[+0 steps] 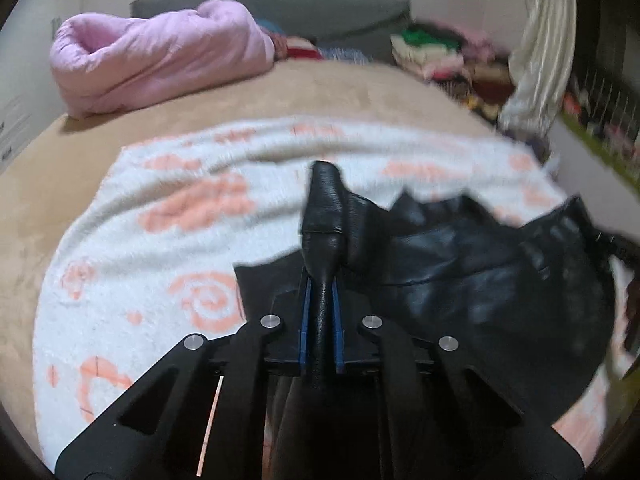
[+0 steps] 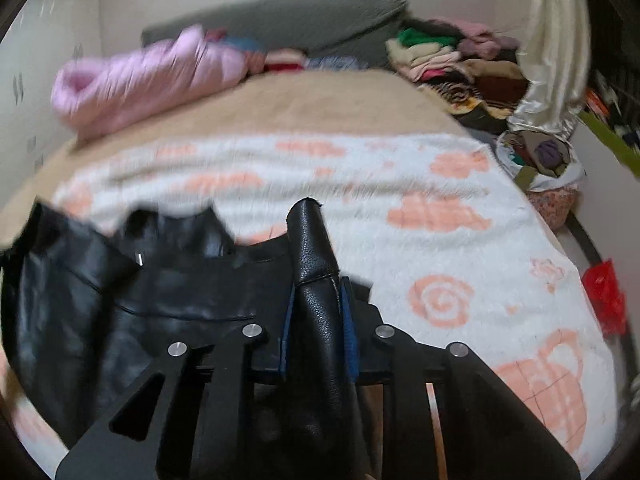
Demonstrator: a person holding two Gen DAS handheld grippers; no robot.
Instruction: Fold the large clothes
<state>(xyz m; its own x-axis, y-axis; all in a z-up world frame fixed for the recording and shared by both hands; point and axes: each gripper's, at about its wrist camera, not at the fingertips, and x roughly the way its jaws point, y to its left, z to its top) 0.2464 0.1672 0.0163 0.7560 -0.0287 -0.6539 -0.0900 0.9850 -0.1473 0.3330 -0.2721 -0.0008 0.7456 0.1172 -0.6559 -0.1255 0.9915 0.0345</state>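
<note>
My left gripper (image 1: pixel 320 316) is clamped on a bunched fold of the black jacket (image 1: pixel 480 272), the leather squeezed between my blue pads (image 1: pixel 306 320) and poking out forward past the tips. It points level along the bed, with the rest of the jacket spreading away to its right and draping down in front of me.

My right gripper (image 2: pixel 318 320) is likewise closed on another pinched fold of the jacket (image 2: pixel 120 288), the leather standing up between its pads (image 2: pixel 289 328) and tilting slightly left. It too aims forward over the bed, and here the jacket's body hangs off to the left. So the jacket is stretched between my two tools, held over the near part of the white blanket (image 1: pixel 168 208) with its orange swirls.

Beyond the blanket lies the tan bedcover (image 1: pixel 300 92). Farther back, at left, sits a rolled pink quilt (image 1: pixel 160 68), and at right a pile of clothes (image 2: pixel 452 56) beside a pale curtain (image 2: pixel 556 40). A grey headboard (image 1: pixel 304 12) stands against the wall.
</note>
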